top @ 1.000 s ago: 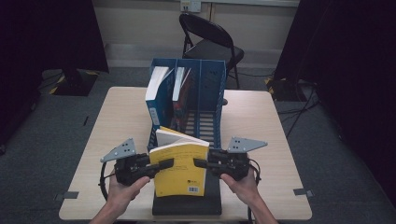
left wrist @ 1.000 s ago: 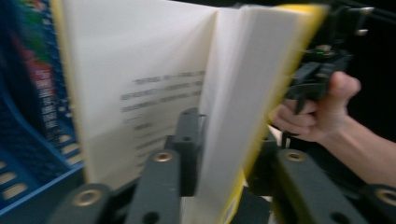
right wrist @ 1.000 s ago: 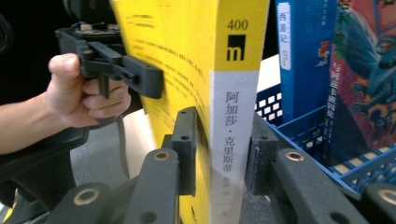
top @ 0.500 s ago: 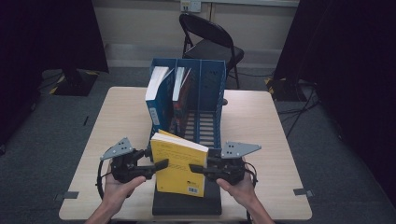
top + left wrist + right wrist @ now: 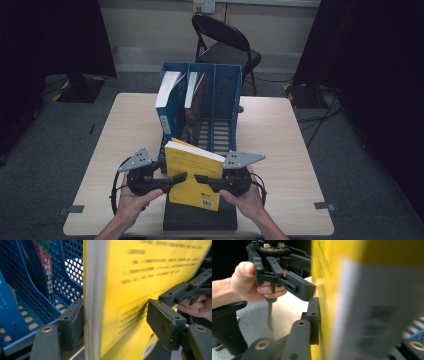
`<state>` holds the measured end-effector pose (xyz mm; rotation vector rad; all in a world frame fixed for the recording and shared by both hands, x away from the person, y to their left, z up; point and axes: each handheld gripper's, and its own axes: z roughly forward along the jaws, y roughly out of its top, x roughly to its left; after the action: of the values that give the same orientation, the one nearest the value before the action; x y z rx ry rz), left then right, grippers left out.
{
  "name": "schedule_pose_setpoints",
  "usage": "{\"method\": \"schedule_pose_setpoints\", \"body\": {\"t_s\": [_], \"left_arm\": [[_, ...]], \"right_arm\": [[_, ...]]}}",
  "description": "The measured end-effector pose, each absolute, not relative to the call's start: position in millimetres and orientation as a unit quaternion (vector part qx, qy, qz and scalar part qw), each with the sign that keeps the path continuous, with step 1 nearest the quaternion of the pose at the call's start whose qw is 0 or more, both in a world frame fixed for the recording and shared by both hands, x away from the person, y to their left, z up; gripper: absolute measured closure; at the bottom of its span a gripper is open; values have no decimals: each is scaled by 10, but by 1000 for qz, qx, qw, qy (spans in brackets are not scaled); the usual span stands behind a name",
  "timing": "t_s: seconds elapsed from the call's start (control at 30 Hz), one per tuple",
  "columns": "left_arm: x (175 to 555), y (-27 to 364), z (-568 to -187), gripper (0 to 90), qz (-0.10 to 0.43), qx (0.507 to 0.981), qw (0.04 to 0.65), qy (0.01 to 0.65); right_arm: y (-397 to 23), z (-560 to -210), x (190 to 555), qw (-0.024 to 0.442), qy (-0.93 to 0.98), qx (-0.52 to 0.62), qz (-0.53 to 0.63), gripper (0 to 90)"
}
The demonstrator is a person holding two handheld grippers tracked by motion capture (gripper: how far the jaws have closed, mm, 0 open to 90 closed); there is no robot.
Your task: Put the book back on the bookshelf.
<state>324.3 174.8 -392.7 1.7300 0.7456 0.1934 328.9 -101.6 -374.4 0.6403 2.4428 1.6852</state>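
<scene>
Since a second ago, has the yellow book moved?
Yes. The yellow book has tipped upright, its top edge now nearer the blue file rack.

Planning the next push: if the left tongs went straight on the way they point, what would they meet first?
Probably the right tongs. The left tongs point across the yellow book at them from the other edge, though the book they grip would move along too.

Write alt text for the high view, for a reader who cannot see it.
Two hands hold a yellow book upright above a wooden table, the left hand-held gripper and right hand-held gripper gripping its opposite edges. Behind it stands a blue file rack containing two books; a black folding chair sits beyond the table.
</scene>
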Motion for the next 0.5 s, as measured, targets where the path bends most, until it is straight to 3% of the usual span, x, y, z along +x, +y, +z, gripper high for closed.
{"method": "schedule_pose_setpoints", "body": {"t_s": [0.27, 0.5], "left_arm": [[3258, 1747, -3891, 347, 88, 735, 602, 300], [3231, 1657, -3916, 350, 112, 747, 592, 281]], "right_arm": [[-1036, -3677, 3249, 101, 803, 179, 559, 755], [-1150, -3751, 3232, 69, 795, 205, 566, 721]]}}
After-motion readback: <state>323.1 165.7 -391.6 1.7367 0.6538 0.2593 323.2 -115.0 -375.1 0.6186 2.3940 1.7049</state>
